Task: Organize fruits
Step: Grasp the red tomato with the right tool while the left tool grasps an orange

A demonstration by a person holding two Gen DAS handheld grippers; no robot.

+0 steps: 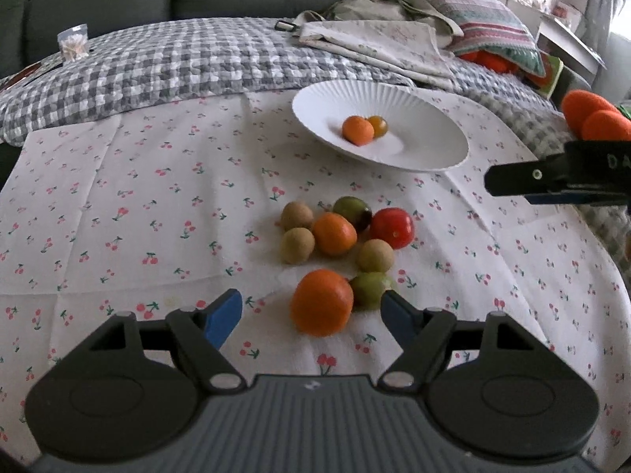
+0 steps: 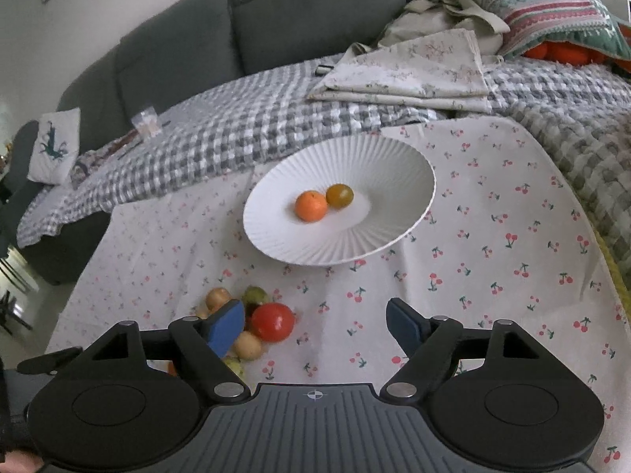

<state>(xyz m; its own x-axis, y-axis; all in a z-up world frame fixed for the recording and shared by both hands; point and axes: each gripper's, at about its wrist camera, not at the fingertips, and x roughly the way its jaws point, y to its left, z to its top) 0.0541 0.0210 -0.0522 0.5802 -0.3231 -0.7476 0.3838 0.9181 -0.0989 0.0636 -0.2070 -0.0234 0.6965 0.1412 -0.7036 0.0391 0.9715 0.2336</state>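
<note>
A white ribbed plate (image 1: 426,146) (image 2: 398,181) holds a small orange fruit (image 1: 357,130) (image 2: 311,205) and a yellow-brown one (image 1: 378,126) (image 2: 339,195). Nearer lies a loose cluster: an orange (image 1: 322,307), a green fruit (image 1: 370,288), another orange (image 1: 334,233), a red tomato (image 1: 392,227) (image 2: 272,321) and several tan round fruits (image 1: 297,244). My left gripper (image 1: 311,315) is open, its blue pads either side of the near orange, not touching. My right gripper (image 2: 315,325) is open over bare cloth, right of the tomato; it shows in the left wrist view as a black finger (image 1: 524,175).
A cherry-print cloth (image 1: 118,205) (image 2: 512,236) covers the work surface. Behind it lie a grey checked blanket (image 1: 165,63), folded floral fabric (image 2: 414,71), a striped pillow (image 2: 544,4), orange plush items (image 1: 595,114) and a grey sofa (image 2: 276,12).
</note>
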